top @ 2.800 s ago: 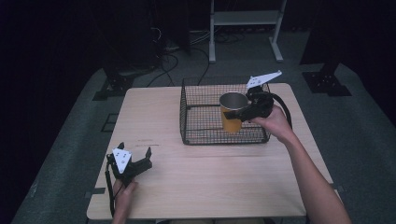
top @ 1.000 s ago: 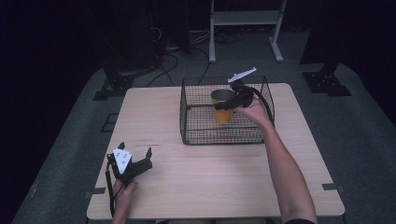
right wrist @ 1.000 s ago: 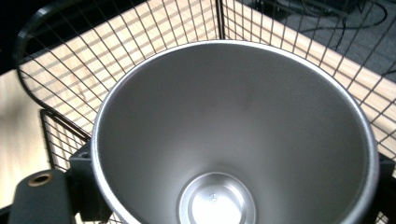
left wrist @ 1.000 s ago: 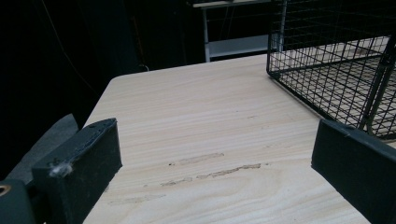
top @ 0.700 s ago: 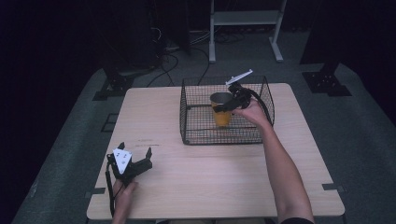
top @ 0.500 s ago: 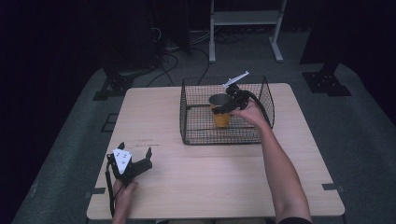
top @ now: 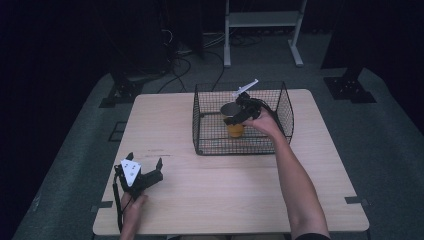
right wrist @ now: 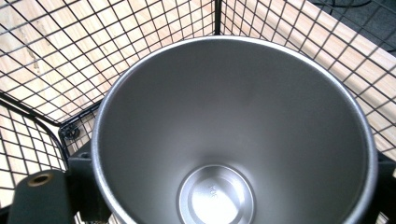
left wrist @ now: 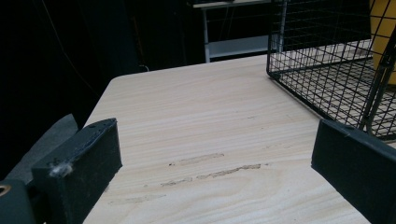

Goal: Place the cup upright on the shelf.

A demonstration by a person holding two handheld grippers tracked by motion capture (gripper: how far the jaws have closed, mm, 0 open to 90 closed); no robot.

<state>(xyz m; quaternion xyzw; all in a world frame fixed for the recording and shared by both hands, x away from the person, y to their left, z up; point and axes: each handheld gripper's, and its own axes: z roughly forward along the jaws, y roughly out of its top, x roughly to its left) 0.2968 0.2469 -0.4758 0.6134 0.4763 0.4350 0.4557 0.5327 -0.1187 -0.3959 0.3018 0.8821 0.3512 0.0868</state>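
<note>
A cup [top: 234,129] with an orange outside and a steel inside stands upright within the black wire basket [top: 209,143]. My right gripper [top: 235,118] is shut on it near the rim, reaching in from the right. Looking down in the right gripper view, the cup's [right wrist: 233,121] shiny empty interior sits between the two jaws of my right gripper [right wrist: 233,186], with basket mesh [right wrist: 46,56] around it. My left gripper [top: 145,160] rests on the table at the front left, open, with nothing between the jaws. In its own view my left gripper [left wrist: 215,149] looks across bare wood toward the basket [left wrist: 327,79].
The light wooden table [top: 170,120] has scuff marks [left wrist: 210,168] in front of the left gripper. A white metal stand [top: 260,20] and cables [top: 185,60] lie on the dark floor beyond the far edge.
The right gripper has carried the cup leftward and down from above the basket's right side to deeper inside it. The left gripper has stayed put.
</note>
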